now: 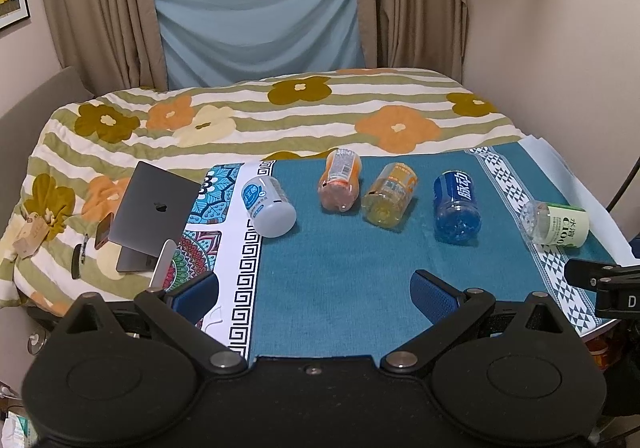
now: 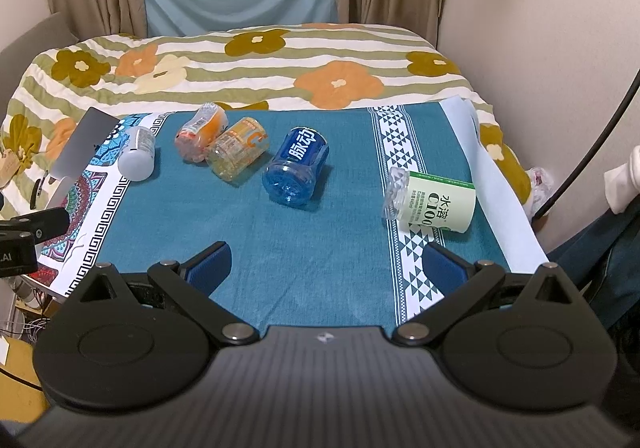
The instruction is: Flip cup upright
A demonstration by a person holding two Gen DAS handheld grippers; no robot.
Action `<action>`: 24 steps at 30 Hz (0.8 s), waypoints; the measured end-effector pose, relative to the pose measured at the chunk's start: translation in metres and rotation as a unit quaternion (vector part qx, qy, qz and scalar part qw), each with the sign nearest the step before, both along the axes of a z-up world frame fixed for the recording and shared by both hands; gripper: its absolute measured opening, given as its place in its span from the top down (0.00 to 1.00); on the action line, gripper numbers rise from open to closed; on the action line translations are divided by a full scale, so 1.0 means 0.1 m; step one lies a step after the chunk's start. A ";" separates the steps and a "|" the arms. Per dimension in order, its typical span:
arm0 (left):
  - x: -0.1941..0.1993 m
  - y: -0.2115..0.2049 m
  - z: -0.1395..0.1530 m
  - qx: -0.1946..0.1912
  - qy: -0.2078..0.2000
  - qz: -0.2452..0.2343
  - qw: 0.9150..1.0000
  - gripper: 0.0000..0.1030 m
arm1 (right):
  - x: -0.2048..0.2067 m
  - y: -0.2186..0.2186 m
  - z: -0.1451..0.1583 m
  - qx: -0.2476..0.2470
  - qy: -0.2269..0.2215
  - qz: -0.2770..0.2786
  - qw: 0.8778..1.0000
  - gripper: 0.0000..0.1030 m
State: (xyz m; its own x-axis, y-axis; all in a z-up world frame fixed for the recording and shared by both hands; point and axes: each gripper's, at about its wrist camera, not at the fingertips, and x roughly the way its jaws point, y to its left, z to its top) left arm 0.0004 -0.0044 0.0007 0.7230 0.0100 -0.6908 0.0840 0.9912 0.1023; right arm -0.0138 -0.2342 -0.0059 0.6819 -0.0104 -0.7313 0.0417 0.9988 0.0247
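Both the left gripper (image 1: 314, 294) and right gripper (image 2: 326, 266) hovered spread and empty above the teal cloth (image 2: 320, 248). Five cut-bottle cups lay on their sides: a pale green cup (image 2: 434, 199) labelled "C100" just ahead of the right gripper, a blue cup (image 2: 296, 167) with white Chinese characters, then amber (image 2: 238, 153), orange (image 2: 200, 131) and white (image 1: 268, 205) ones.

Teal cloth (image 2: 320, 248): matt woven fabric. 5 cut bottle cups, glossy plastic: far-left white cup (image 1: 269, 205) opaque, blue cup (image 2: 297, 167) translucent, right green-label cup (image 2: 432, 201) clear-based with paper-like wrap. Laptop (image 1: 154, 205): smooth matt grey metal.
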 end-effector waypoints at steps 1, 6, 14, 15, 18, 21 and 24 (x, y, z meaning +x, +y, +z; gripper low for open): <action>0.00 0.00 0.00 0.000 0.000 0.000 1.000 0.00 | 0.00 0.00 0.00 0.000 0.000 0.000 1.000 0.00; -0.01 0.00 0.00 0.000 -0.001 -0.001 1.000 0.00 | 0.00 0.00 0.00 0.000 0.000 0.000 1.000 0.00; 0.00 0.00 0.00 -0.002 -0.001 0.000 1.000 0.00 | -0.01 0.00 0.01 -0.001 -0.002 -0.001 1.000 0.00; 0.00 0.00 0.00 -0.002 0.000 0.000 1.000 0.00 | -0.01 0.00 0.01 -0.002 -0.002 -0.002 1.000 0.00; 0.00 0.00 0.00 -0.002 -0.001 0.000 1.000 0.00 | -0.01 -0.01 0.02 -0.002 -0.001 -0.003 1.000 0.00; -0.01 0.00 0.00 -0.002 0.000 0.000 1.000 0.00 | -0.02 -0.01 0.01 -0.002 -0.001 -0.002 1.000 0.00; 0.00 0.00 0.00 -0.002 -0.001 0.000 1.000 0.00 | -0.01 -0.01 0.01 -0.002 -0.001 -0.003 1.000 0.00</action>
State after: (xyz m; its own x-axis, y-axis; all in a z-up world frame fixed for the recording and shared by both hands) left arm 0.0000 -0.0043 0.0010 0.7238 0.0070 -0.6900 0.0845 0.9915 0.0987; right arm -0.0151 -0.2357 -0.0050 0.6839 -0.0166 -0.7294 0.0474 0.9986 0.0217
